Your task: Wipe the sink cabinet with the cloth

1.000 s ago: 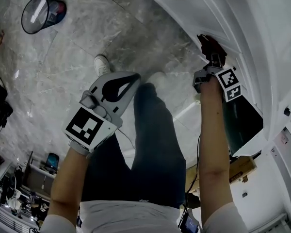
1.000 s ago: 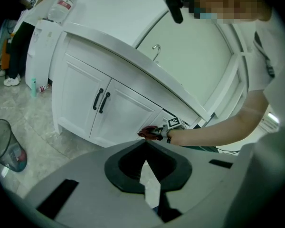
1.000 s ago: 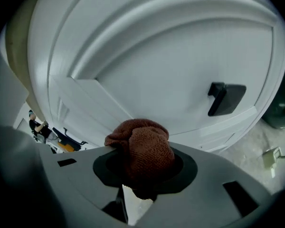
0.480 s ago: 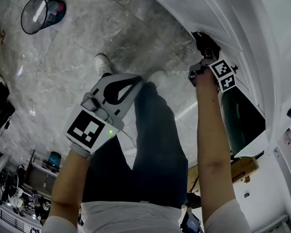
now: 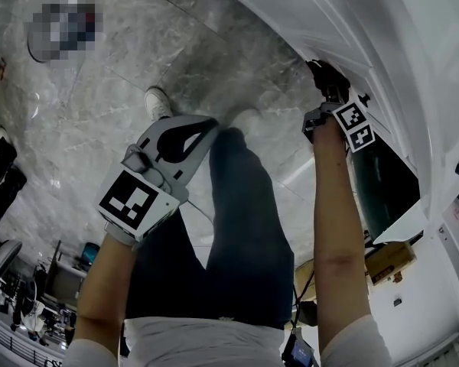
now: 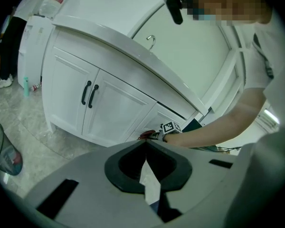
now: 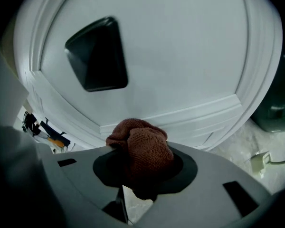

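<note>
In the head view, my right gripper (image 5: 327, 81) holds the cloth (image 5: 323, 70) against the white cabinet (image 5: 344, 29). My left gripper (image 5: 206, 122) hangs well apart from it, over the floor (image 5: 99, 128). In the left gripper view, the fingers are closed together with nothing between them. In the right gripper view, the fingers clamp the bunched brown cloth, with the cabinet's moulding just ahead.

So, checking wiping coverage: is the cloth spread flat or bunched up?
Bunched: the cloth sits as a wad clamped in the right gripper.
</note>
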The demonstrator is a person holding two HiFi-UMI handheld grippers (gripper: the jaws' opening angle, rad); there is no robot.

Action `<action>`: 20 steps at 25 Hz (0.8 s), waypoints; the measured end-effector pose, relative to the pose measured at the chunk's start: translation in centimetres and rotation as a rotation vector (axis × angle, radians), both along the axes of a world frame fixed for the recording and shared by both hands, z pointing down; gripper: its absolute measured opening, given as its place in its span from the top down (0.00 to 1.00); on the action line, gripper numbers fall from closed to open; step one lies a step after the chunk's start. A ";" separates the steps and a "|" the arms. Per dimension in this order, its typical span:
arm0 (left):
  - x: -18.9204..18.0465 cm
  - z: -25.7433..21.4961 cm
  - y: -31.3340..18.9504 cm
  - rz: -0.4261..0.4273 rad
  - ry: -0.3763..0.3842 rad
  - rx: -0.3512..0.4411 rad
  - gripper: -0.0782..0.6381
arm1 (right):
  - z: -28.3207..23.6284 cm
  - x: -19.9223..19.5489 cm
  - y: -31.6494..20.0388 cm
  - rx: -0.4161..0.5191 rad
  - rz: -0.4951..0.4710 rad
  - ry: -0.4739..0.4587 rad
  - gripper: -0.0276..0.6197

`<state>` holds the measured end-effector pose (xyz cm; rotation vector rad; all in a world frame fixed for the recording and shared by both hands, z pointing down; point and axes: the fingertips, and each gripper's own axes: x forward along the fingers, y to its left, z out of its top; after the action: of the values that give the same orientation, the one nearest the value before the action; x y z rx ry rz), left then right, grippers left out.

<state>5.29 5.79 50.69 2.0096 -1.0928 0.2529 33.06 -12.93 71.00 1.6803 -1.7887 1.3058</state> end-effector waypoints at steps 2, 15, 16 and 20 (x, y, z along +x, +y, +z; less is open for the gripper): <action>0.8 -0.1 -0.3 0.010 -0.009 0.000 0.88 | -0.1 1.5 0.2 -0.003 0.000 0.006 0.76; 7.2 -0.3 -1.3 0.073 -0.008 -0.007 0.88 | -1.2 15.0 2.8 -0.033 0.072 0.097 0.76; 7.6 -0.3 -1.5 0.077 -0.006 -0.005 0.88 | -1.3 15.5 2.9 -0.030 0.075 0.096 0.76; 8.8 -0.5 -1.6 0.087 0.000 0.002 0.88 | -1.4 15.9 3.0 -0.031 0.078 0.070 0.76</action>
<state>14.07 4.21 50.17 2.0619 -1.0072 0.2973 48.95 -9.96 69.56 1.7727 -1.6705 1.2840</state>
